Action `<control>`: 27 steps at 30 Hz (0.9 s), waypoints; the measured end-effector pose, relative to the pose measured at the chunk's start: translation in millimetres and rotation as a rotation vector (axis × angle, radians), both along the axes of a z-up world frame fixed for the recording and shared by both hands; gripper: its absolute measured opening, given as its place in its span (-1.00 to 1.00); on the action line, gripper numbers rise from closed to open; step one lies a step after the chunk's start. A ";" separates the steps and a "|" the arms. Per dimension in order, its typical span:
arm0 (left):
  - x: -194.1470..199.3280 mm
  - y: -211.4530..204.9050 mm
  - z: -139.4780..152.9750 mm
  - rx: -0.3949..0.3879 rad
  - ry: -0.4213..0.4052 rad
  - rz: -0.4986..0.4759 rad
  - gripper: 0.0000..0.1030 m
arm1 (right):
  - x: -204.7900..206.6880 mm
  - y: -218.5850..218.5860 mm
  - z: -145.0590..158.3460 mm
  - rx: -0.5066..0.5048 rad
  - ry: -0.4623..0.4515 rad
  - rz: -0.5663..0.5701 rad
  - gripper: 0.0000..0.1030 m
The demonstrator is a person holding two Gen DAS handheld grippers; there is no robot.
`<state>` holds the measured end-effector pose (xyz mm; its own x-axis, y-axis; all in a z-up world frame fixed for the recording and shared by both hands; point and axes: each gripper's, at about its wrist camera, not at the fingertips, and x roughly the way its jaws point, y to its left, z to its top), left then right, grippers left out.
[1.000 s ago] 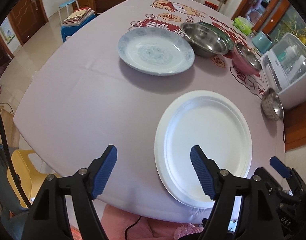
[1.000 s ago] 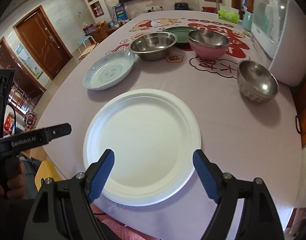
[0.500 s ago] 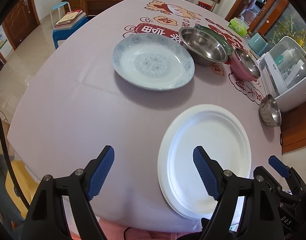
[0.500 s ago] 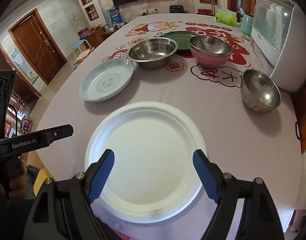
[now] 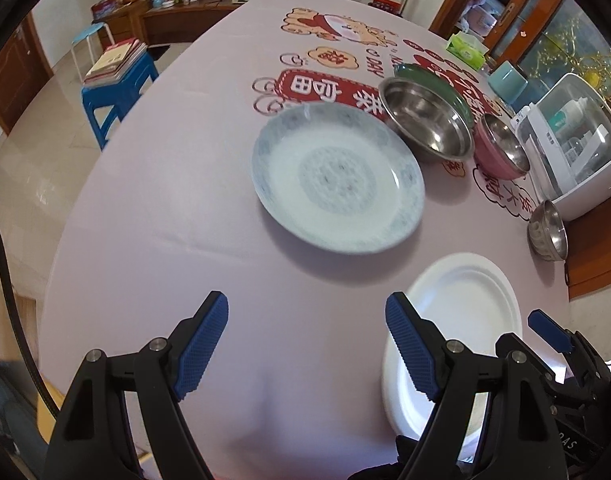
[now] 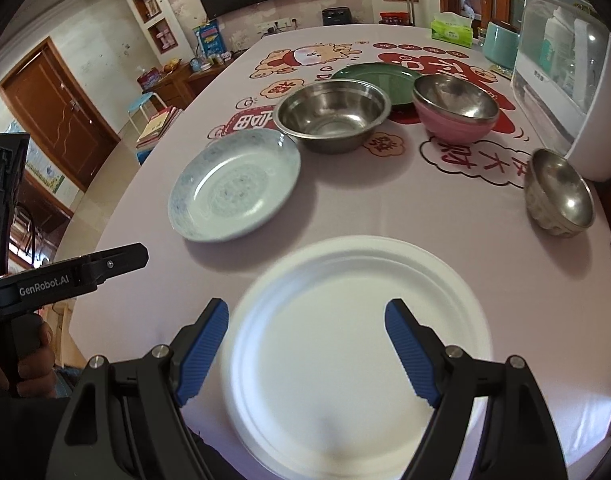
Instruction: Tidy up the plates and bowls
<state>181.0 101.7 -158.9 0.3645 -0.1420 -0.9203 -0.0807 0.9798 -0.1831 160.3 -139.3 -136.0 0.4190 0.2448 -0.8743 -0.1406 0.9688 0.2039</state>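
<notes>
A white foam plate point(image 6: 345, 340) lies near the table's front edge. My right gripper point(image 6: 305, 312) hovers open over its near half, its blue pads clear of the rim. A blue-patterned china plate point(image 5: 337, 184) lies farther in, ahead of my left gripper point(image 5: 305, 308). That gripper is open above bare cloth, with the white plate point(image 5: 461, 312) to its right. Behind stand a large steel bowl point(image 6: 331, 116), a green plate point(image 6: 377, 78), a pink bowl with a steel lining point(image 6: 455, 114) and a small steel bowl point(image 6: 559, 194).
A white dish cabinet point(image 6: 565, 80) stands along the table's right edge, with a tissue box point(image 6: 451, 32) and a teal container point(image 6: 501, 46) behind it. A blue stool point(image 5: 113, 92) stacked with books stands on the floor to the left. A hand point(image 6: 29, 360) holds the left gripper.
Both grippers have moved forward over the table, so the two plates sit lower and closer in each view. The left one has shifted off the white plate. Both stay open.
</notes>
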 end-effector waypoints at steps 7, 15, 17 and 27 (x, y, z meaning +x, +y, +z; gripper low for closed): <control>30.4 25.9 1.5 0.009 -0.018 -0.061 0.55 | 16.9 26.5 -6.8 0.028 -0.005 -0.056 0.57; 61.5 39.0 -14.7 0.012 0.025 -0.177 0.56 | 32.9 40.0 -26.3 0.095 0.031 -0.194 0.57; 70.0 41.4 -18.1 0.007 0.034 -0.203 0.55 | 40.1 40.8 -31.6 0.130 0.052 -0.236 0.57; 113.5 47.1 -37.8 0.017 0.062 -0.296 0.55 | 79.3 41.3 -46.0 0.217 0.085 -0.341 0.57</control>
